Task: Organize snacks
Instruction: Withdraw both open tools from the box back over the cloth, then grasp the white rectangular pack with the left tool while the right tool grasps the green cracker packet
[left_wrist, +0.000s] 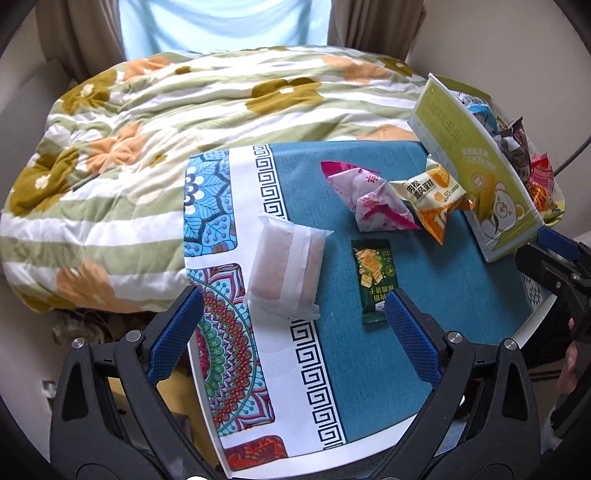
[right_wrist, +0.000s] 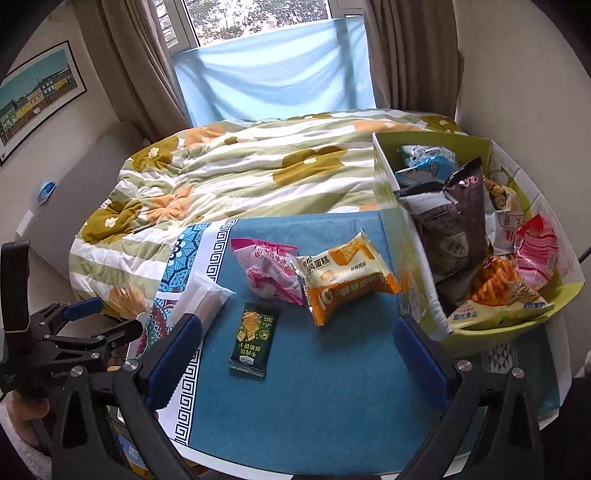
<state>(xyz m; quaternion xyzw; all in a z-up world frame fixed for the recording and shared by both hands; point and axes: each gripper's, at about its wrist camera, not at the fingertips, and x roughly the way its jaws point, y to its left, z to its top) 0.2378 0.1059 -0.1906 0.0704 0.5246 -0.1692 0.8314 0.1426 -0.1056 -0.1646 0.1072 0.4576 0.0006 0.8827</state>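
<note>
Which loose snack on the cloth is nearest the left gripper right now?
The dark green packet, lying flat by the left gripper; its fingertip overlaps it in view.

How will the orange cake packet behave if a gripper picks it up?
The orange packet looks puffed with air, so it is probably light and will squash somewhat under the fingers. Its glossy film may be slippery. It leans on the pink packet, so lifting it could shift that one. A grip at the crimped end might hold better.
</note>
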